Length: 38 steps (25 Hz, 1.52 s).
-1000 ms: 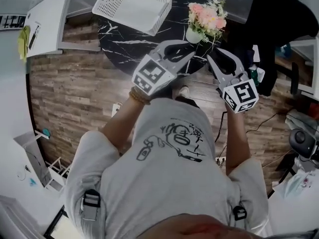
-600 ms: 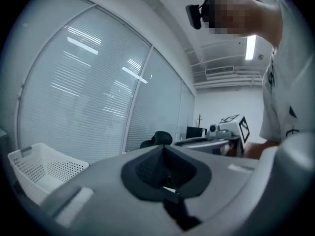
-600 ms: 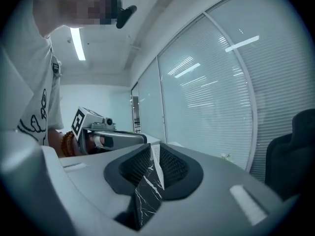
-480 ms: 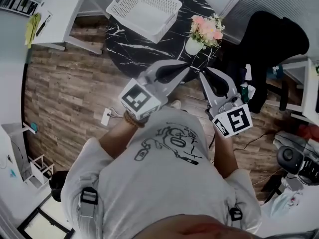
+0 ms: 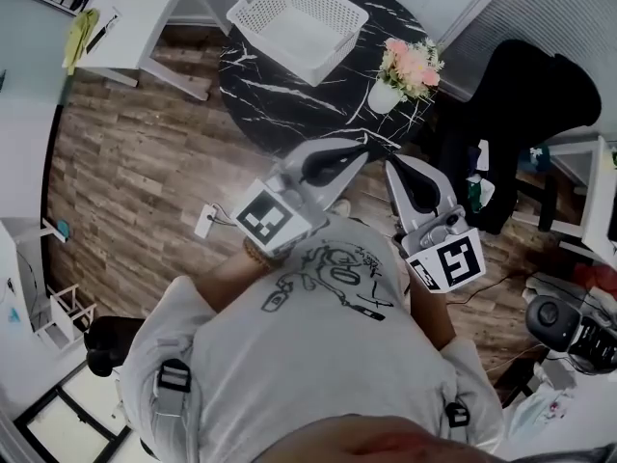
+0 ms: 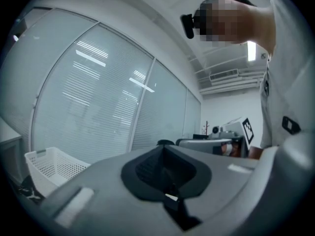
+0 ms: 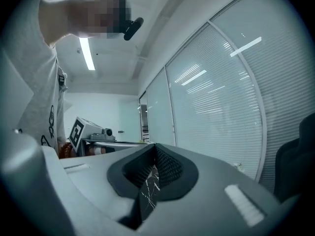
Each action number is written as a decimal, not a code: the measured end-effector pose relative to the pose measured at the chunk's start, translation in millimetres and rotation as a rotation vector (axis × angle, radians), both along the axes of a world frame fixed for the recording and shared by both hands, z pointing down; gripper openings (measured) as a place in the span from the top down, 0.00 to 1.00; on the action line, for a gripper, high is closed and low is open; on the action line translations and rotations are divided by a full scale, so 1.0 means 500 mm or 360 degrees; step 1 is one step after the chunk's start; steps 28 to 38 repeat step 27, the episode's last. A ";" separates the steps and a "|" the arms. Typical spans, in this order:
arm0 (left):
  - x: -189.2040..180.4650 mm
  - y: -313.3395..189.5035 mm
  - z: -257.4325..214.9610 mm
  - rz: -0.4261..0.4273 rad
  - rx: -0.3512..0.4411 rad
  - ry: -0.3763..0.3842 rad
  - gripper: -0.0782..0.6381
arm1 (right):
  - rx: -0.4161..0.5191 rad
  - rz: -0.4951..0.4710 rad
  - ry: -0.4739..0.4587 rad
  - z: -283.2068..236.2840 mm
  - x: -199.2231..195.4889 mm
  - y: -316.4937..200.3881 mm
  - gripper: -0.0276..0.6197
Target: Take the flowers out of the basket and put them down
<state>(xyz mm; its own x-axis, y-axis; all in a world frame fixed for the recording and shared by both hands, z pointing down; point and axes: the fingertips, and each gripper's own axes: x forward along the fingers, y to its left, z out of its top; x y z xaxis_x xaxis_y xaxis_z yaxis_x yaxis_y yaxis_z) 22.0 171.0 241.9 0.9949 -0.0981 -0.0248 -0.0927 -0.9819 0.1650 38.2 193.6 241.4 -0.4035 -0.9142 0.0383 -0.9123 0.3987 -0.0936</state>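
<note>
A bunch of pink flowers [image 5: 412,61] in a white vase stands upright on the right side of the round black marble table [image 5: 280,99]. The empty white basket [image 5: 299,22] sits at the table's far side; its corner [image 6: 49,163] shows in the left gripper view. My left gripper [image 5: 364,150] and right gripper [image 5: 389,162] hover side by side over the near table edge, well short of the flowers. The left jaws [image 6: 162,149] are shut and empty. The right jaws [image 7: 155,149] have just been closing and are shut with nothing between them.
A white desk [image 5: 145,17] stands at the far left. A black chair with dark clothing [image 5: 521,114] is right of the table. A power strip [image 5: 205,222] lies on the wooden floor. Window blinds [image 6: 98,107] fill the background of both gripper views.
Both grippers have drawn back from the flowers toward my body and risen. Their jaws, slightly apart before, have closed. The flowers stay on the table.
</note>
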 end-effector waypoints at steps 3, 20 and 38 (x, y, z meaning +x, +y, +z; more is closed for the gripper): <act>-0.002 0.007 -0.003 -0.0023 0.0015 0.0009 0.89 | 0.0018 0.0009 0.0019 -0.006 -0.008 0.003 0.95; 0.001 0.010 -0.002 -0.0023 0.0019 -0.0012 0.89 | 0.0012 0.0041 -0.0009 -0.006 -0.009 0.000 0.95; -0.001 0.004 0.001 -0.0016 0.0019 -0.0013 0.89 | 0.0001 0.0039 -0.0002 -0.001 -0.014 -0.005 0.95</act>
